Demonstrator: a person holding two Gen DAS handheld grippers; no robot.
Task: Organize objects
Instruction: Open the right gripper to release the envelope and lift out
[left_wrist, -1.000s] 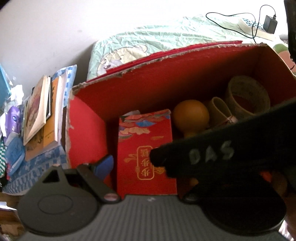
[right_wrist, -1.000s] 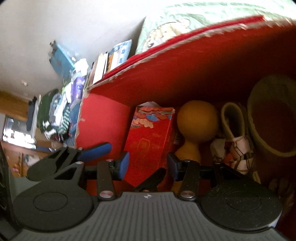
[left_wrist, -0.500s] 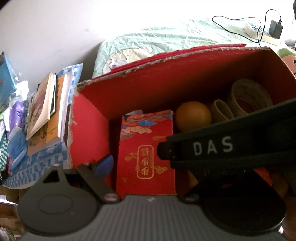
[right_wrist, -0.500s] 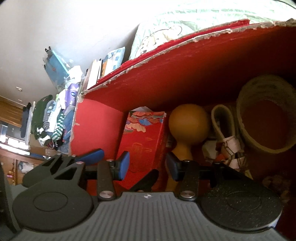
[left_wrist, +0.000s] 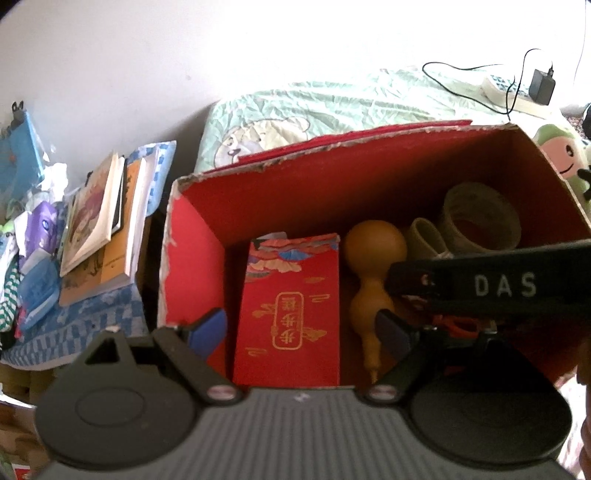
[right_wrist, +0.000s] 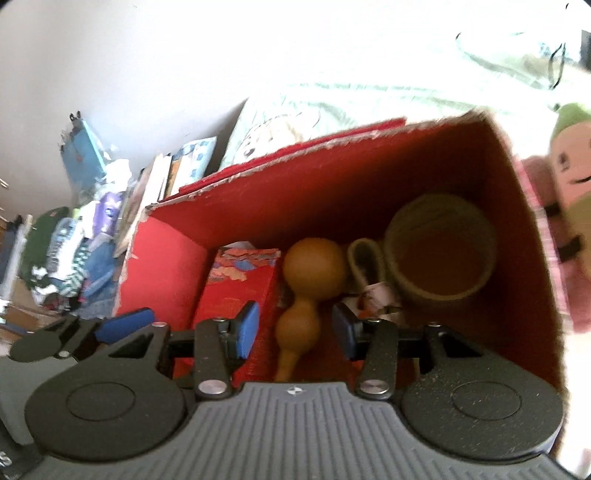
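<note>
An open red cardboard box (left_wrist: 192, 266) holds a flat red packet with gold characters (left_wrist: 291, 306), a tan gourd (left_wrist: 373, 258), a small tape roll (left_wrist: 424, 236) and a large tape roll (left_wrist: 480, 218). My left gripper (left_wrist: 299, 332) hangs open above the red packet with nothing between its fingers. The right gripper's black body marked DAS (left_wrist: 498, 284) crosses the box's right side. In the right wrist view my right gripper (right_wrist: 295, 328) stands open above the gourd (right_wrist: 314, 266), beside the packet (right_wrist: 240, 284) and the large tape roll (right_wrist: 439, 251), inside the box (right_wrist: 162, 266).
A stack of books (left_wrist: 103, 221) lies on a blue checked cloth left of the box, with clutter beyond. A green bedsheet (left_wrist: 332, 103) carries a charger and cable (left_wrist: 539, 83) behind the box. A plush toy (right_wrist: 569, 177) sits against the box's right side.
Both grippers have pulled up and back from the box, so more of its rim and contents shows. The right gripper's body has slid to the right in the left view. Jaw openings look unchanged.
</note>
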